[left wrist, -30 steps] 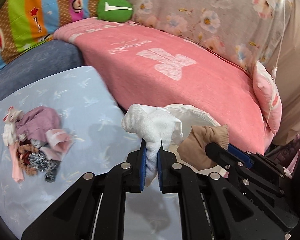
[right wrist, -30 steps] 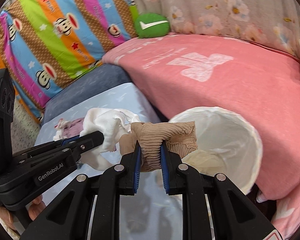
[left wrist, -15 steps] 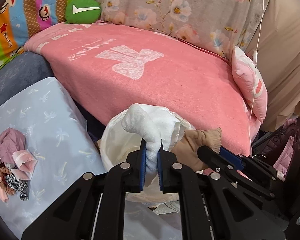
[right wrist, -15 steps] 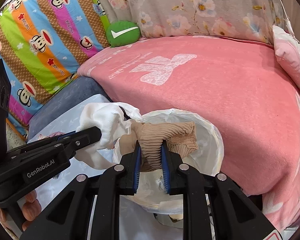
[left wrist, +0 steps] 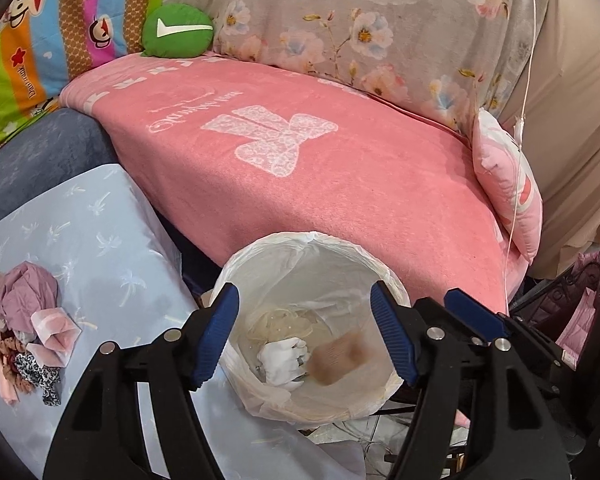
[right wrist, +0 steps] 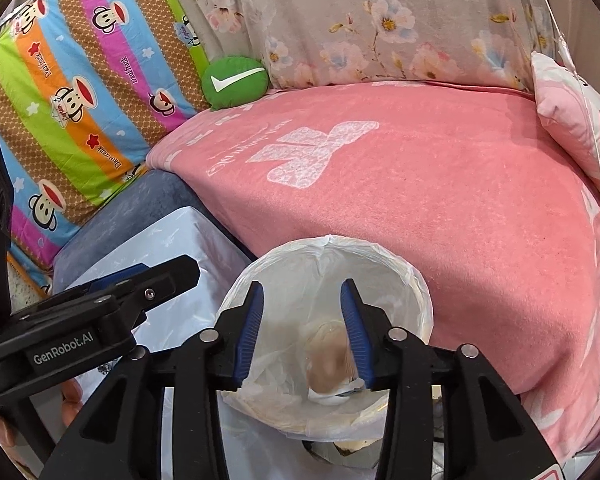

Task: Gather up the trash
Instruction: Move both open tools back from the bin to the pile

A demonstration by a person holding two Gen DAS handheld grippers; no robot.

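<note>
Over the white-lined bin (left wrist: pixel 312 320), the left view shows the left gripper (left wrist: pixel 304 332) with fingers just spread and nothing between them; the white cloth (left wrist: pixel 282 360) lies at the bottom and the blurred tan cloth (left wrist: pixel 340 360) seems still falling, so it could catch the liner's loose rim. More scraps (left wrist: pixel 28 328) wait on the pale blue worktop (left wrist: pixel 100 220), beside a pink-covered bed (left wrist: pixel 320 168). Through the right view, the right gripper (right wrist: pixel 302 332) has likewise just released, fingers apart above the same bin (right wrist: pixel 380 256), floral curtain (right wrist: pixel 360 20) behind.
</note>
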